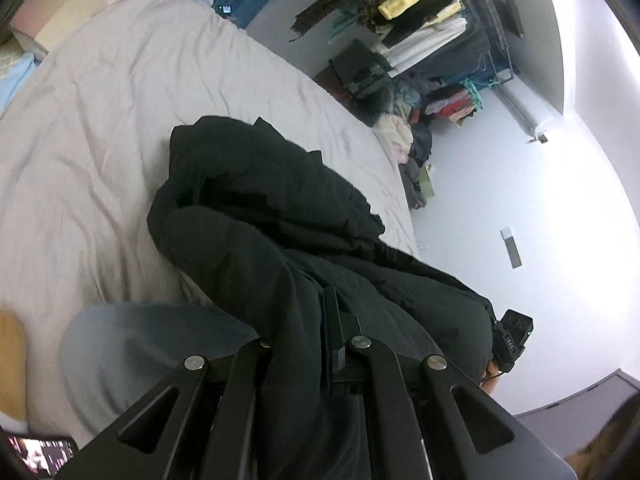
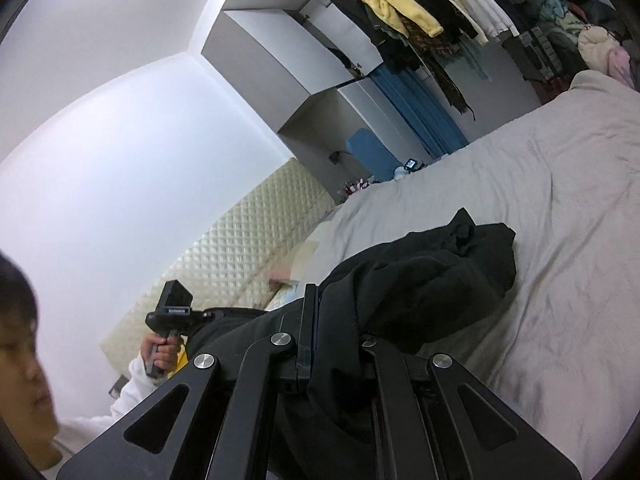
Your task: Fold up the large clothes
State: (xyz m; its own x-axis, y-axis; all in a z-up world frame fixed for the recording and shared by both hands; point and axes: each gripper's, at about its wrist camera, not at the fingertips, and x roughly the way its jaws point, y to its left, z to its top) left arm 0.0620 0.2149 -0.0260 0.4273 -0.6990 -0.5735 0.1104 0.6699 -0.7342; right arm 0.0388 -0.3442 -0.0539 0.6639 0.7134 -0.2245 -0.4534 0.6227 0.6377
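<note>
A large black garment [image 1: 264, 216] hangs bunched between both grippers, its far end resting on the grey bed sheet [image 1: 120, 128]. My left gripper [image 1: 308, 320] is shut on one edge of the garment; cloth drapes over its fingers. My right gripper [image 2: 332, 320] is shut on another edge of the same black garment [image 2: 420, 280], which trails onto the bed [image 2: 540, 220]. The right gripper also shows in the left wrist view [image 1: 512, 336], and the left gripper shows in the right wrist view [image 2: 172, 312], held in a hand.
A clothes rack [image 1: 424, 12] with hanging clothes and a pile of clothes [image 1: 404, 136] stand beyond the bed. A padded headboard [image 2: 240, 248] and white cupboards [image 2: 296, 64] are by the wall. The person's face [image 2: 20, 340] is close at left.
</note>
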